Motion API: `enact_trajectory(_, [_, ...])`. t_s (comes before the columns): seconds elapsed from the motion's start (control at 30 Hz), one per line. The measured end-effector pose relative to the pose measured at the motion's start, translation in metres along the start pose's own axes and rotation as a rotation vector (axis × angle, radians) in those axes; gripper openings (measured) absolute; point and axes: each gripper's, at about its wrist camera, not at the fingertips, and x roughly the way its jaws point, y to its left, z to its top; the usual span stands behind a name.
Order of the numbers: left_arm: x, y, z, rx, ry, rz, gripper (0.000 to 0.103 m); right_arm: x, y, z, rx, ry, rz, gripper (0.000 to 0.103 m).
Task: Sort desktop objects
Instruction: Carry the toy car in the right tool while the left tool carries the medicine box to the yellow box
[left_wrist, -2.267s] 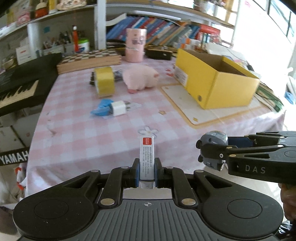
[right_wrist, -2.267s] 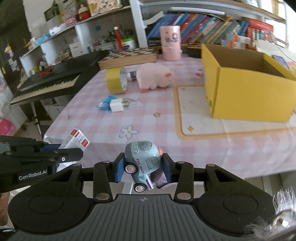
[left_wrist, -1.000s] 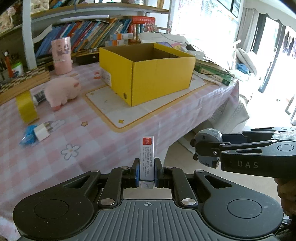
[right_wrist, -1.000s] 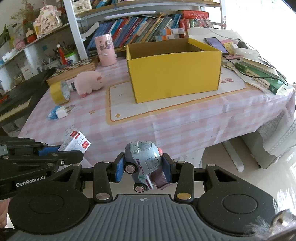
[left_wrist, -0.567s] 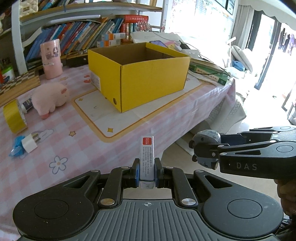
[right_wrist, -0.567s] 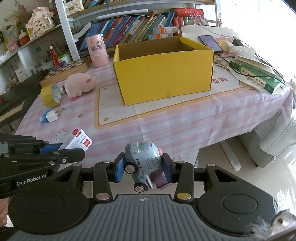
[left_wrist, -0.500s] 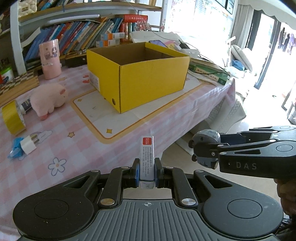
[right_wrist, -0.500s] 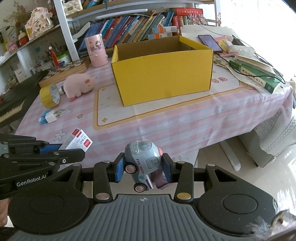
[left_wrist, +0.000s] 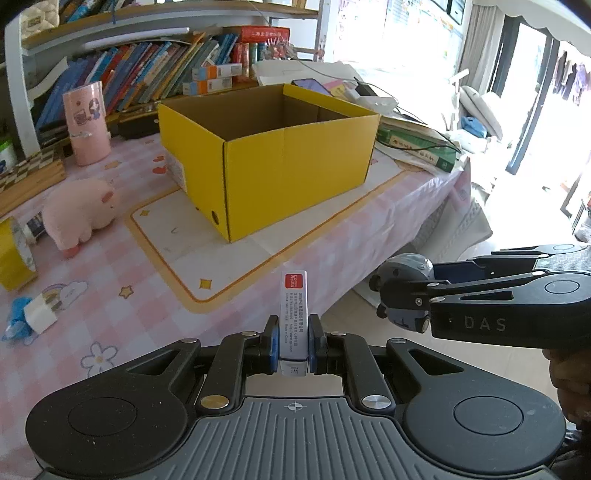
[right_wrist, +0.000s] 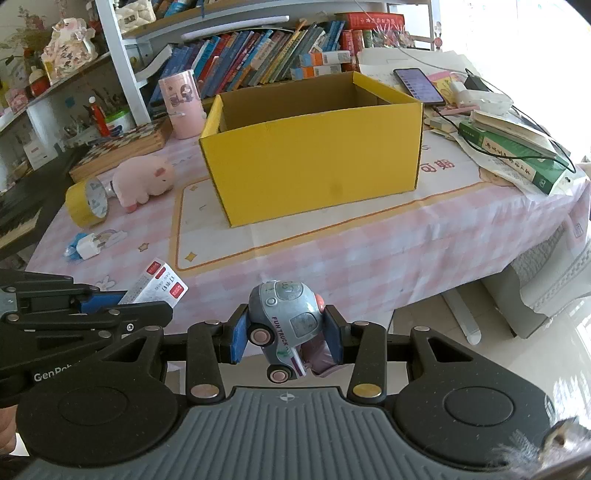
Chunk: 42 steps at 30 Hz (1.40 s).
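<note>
Two loads: your left gripper (left_wrist: 293, 345) clamps a white box (left_wrist: 293, 314) upright, long axis pointing forward; your right gripper (right_wrist: 286, 338) pinches a toy truck (right_wrist: 284, 325) tilted nose-down. Both hang off the table's (right_wrist: 351, 258) edge, short of the open yellow carton (right_wrist: 314, 158).

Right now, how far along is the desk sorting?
Nothing visibly sorted: the yellow box shows no contents. In hand: left gripper holds a small carton, right gripper a toy truck. Left on the table: plush pig, tape roll, charger.
</note>
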Motion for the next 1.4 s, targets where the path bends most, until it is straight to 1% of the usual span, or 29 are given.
enact_trajectory(0.53, [0.035,-0.014,0.028,0.018,0.018,-0.031,0.013,0.017,-0.035,0.022,0.010,0.021,-0.010,0.039])
enact_trajectory(0.87, [0.050,-0.029,0.049,0.010,0.004,-0.012,0.013,0.025,-0.062,0.041,-0.004,0.015,0.009,0.039])
enact_trajectory(1.0, [0.053,-0.033,0.060,0.008,-0.016,0.009,0.013,0.028,-0.071,0.052,-0.022,-0.001,0.023,0.039])
enact_trajectory(1.1, [0.053,-0.035,0.070,0.006,-0.044,0.028,0.013,0.027,-0.076,0.061,-0.043,-0.034,0.035,0.039])
enact_trajectory(1.2, [0.053,-0.037,0.083,0.010,-0.083,0.046,0.013,0.028,-0.081,0.073,-0.075,-0.062,0.055,0.039])
enact_trajectory(1.3, [0.052,-0.039,0.097,0.023,-0.129,0.081,0.013,0.029,-0.087,0.087,-0.105,-0.095,0.067,0.039])
enact_trajectory(1.4, [0.048,-0.034,0.115,-0.010,-0.177,0.095,0.013,0.027,-0.093,0.108,-0.134,-0.144,0.081,0.039])
